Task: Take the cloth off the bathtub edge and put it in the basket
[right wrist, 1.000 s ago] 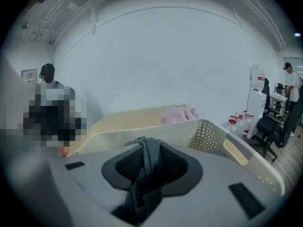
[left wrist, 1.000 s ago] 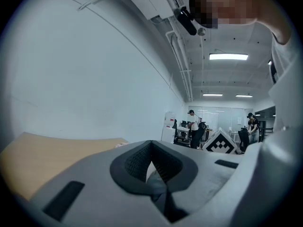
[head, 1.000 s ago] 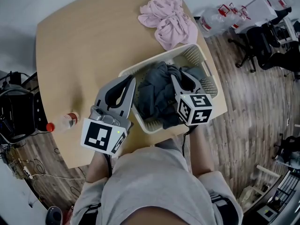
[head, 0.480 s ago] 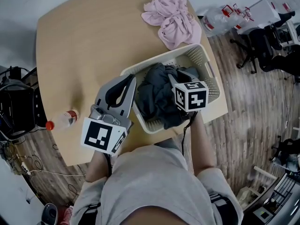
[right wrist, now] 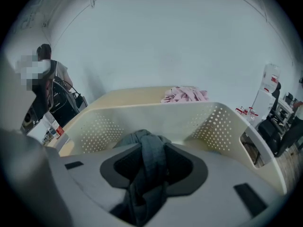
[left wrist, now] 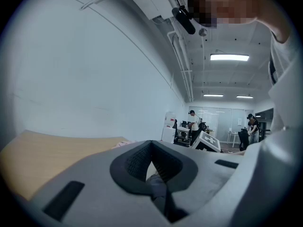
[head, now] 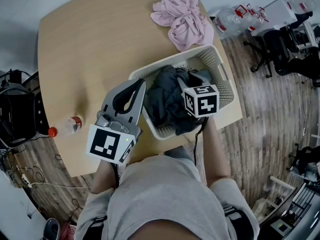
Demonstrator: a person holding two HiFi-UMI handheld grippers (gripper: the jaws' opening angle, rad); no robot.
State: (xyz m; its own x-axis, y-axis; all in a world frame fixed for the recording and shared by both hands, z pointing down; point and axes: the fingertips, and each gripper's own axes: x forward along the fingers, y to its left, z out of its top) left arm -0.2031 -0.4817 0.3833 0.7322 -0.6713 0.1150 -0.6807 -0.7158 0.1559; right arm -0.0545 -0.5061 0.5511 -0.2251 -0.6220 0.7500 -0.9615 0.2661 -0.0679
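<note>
A cream perforated basket (head: pixel 220 69) stands at the table's near right edge with a dark grey cloth (head: pixel 167 101) heaped inside. My right gripper (head: pixel 190 81) dips steeply into the basket over that heap. In the right gripper view a twisted fold of the cloth (right wrist: pixel 149 160) still runs through the right gripper (right wrist: pixel 152 143). Its jaws have just been opening, and gaps show on both sides of the fold. My left gripper (head: pixel 139 84) hovers level beside the basket's left rim. In its own view the left gripper (left wrist: pixel 151 143) is shut, tips together, gripping nothing I can make out.
A crumpled pink cloth (head: pixel 185 19) lies on the wooden table (head: pixel 90 49) beyond the basket. A plastic bottle with a red cap (head: pixel 65 128) lies at the table's left edge. Office chairs (head: pixel 290 44) stand on the plank floor to the right.
My right gripper has sunk deeper into the basket and tipped further down, carrying the grey cloth with it. The left gripper has stayed put.
</note>
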